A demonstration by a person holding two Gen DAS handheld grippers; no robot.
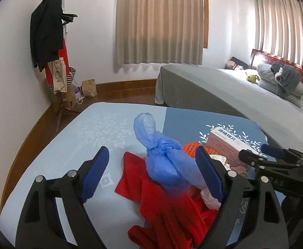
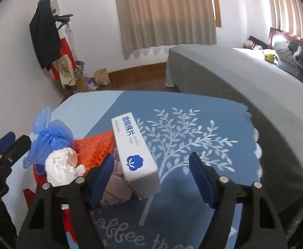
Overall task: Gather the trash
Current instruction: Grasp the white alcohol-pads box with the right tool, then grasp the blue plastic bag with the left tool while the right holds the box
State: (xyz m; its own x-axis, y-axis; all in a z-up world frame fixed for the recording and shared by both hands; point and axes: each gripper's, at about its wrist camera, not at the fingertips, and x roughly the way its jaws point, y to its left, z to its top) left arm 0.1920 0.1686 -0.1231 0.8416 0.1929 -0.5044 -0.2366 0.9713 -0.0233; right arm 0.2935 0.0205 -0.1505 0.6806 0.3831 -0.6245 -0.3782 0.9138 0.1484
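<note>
A knotted blue plastic bag [image 1: 166, 161] lies on a red cloth [image 1: 168, 207] on the blue table cloth [image 1: 78, 137]. My left gripper [image 1: 151, 176] is open, its blue pads either side of the bag, not touching it. The bag also shows in the right wrist view [image 2: 49, 141], beside a crumpled white tissue [image 2: 60, 166] and an orange textured piece [image 2: 97, 147]. A white alcohol-pads box [image 2: 135, 157] lies between the pads of my open right gripper [image 2: 151, 178], closer to the left pad. A pinkish wad [image 2: 116, 188] lies under the box. The box also shows in the left wrist view [image 1: 232, 145].
A grey bed [image 1: 234, 91] stands beyond the table, with pillows and a blanket [image 1: 282, 78]. A coat rack [image 1: 51, 41] with clothes and bags stands in the left corner, a paper bag [image 1: 89, 88] beside it. The table's scalloped edge [image 2: 257, 137] is to the right.
</note>
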